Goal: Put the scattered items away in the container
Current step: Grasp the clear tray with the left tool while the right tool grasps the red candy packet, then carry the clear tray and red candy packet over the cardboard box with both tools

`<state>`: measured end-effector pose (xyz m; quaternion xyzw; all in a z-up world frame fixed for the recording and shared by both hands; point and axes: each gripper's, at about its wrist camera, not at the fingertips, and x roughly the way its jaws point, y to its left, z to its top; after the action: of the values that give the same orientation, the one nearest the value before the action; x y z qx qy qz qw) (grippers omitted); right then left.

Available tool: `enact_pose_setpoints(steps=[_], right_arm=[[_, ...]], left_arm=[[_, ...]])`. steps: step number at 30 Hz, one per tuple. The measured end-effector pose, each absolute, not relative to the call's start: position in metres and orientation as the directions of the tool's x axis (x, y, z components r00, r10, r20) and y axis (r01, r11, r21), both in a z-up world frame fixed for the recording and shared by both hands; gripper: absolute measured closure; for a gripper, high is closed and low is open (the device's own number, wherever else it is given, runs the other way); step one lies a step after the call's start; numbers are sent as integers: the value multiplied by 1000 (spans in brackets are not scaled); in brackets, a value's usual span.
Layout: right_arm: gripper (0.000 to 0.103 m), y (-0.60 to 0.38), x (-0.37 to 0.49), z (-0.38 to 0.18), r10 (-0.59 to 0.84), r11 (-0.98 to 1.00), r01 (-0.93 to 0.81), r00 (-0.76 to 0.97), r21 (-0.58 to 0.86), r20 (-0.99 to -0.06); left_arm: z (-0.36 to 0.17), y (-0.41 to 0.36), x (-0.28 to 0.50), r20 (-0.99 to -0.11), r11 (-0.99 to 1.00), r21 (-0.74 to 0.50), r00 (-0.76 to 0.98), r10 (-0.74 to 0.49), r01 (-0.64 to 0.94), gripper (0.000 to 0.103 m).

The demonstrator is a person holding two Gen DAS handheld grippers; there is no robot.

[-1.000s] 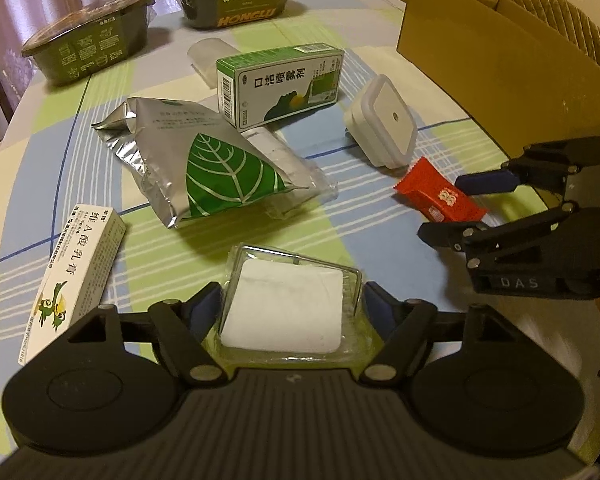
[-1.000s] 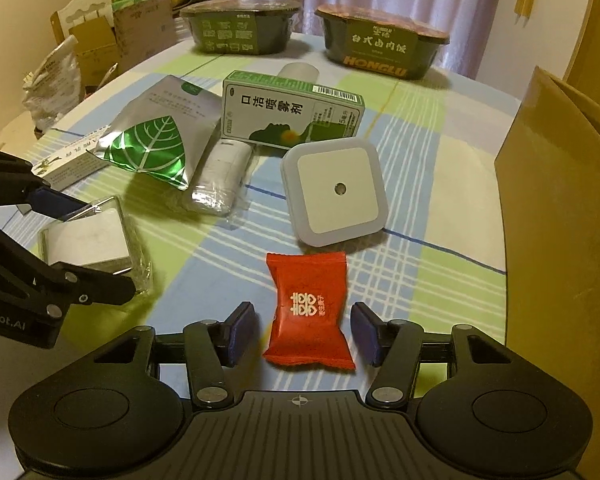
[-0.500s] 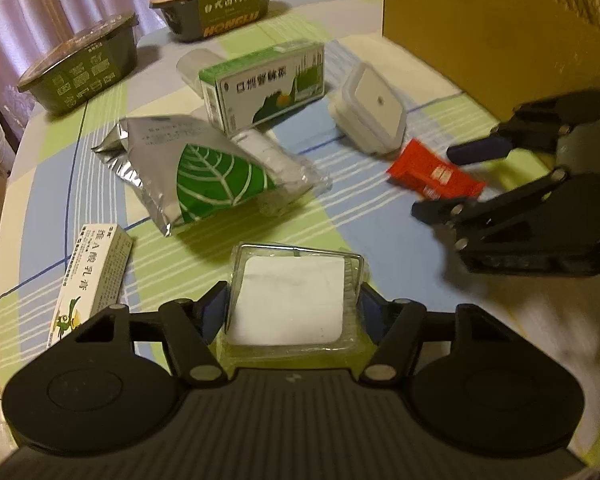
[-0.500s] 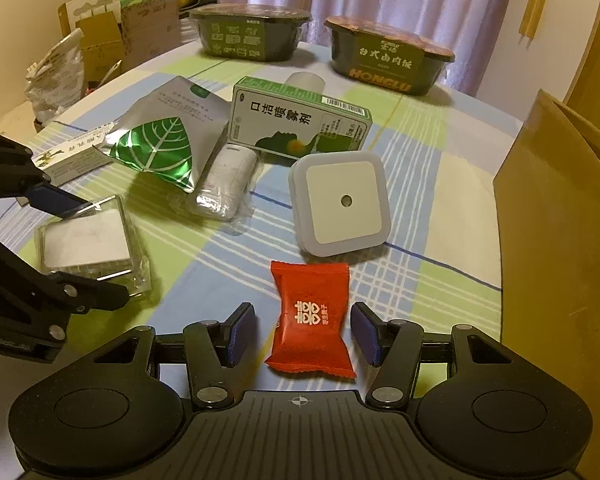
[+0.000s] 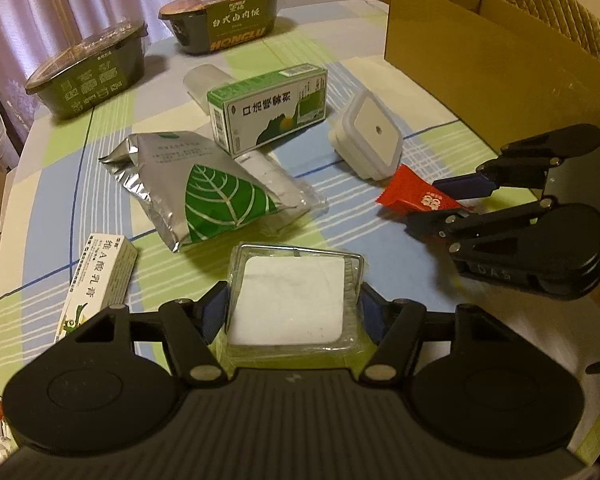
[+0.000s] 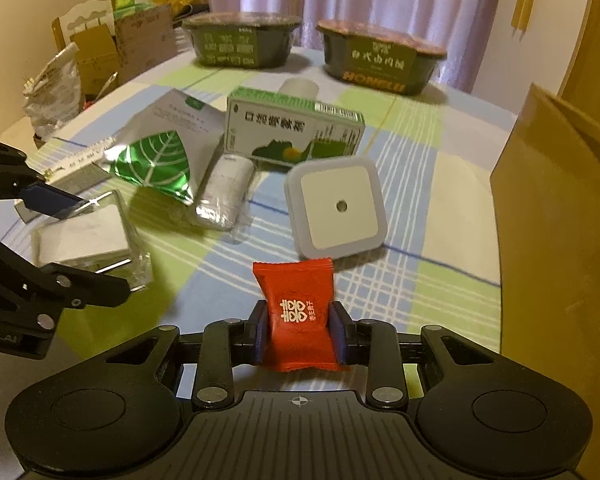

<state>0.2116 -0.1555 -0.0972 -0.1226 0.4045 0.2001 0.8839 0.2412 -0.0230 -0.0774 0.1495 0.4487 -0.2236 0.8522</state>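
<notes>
A clear plastic case with a white pad (image 5: 292,280) sits between my left gripper's (image 5: 291,300) blue pads, which press on its two sides. In the right wrist view the case (image 6: 84,236) tilts in the left gripper (image 6: 100,246), just over the tablecloth. My right gripper (image 6: 299,320) is shut on a red candy packet (image 6: 296,292), pinched at its lower half. In the left wrist view the packet (image 5: 410,192) sticks out of the right gripper (image 5: 428,204). The brown cardboard box (image 5: 480,48) stands open at the table's right side (image 6: 560,220).
On the checked cloth lie a silver leaf pouch (image 5: 196,188), a green-white carton (image 5: 268,108), a square white night light (image 5: 370,136), a wrapped white roll (image 5: 276,184) and a small ointment carton (image 5: 98,280). Two dark noodle bowls (image 5: 92,72) (image 5: 224,20) stand at the back.
My right gripper's fingers have shut on the red packet. The left fingers have drawn in against the clear case. Both grippers sit a little higher and farther back.
</notes>
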Motion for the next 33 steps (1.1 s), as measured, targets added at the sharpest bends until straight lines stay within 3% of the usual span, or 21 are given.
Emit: enact_pose_setpoints(steps=[16, 23, 33], right_arm=[[69, -176, 205, -23, 205, 934, -339, 763, -109, -614], [69, -221, 203, 13, 105, 977, -188, 830, -97, -548], [69, -311, 176, 31, -65, 997, 29, 848, -76, -527]], left_arm=[[-31, -64, 240, -760, 842, 53, 568, -316, 538, 40], [2, -98, 241, -692, 834, 31, 614, -381, 551, 40], [34, -164, 236, -609, 801, -43, 620, -495, 597, 40]])
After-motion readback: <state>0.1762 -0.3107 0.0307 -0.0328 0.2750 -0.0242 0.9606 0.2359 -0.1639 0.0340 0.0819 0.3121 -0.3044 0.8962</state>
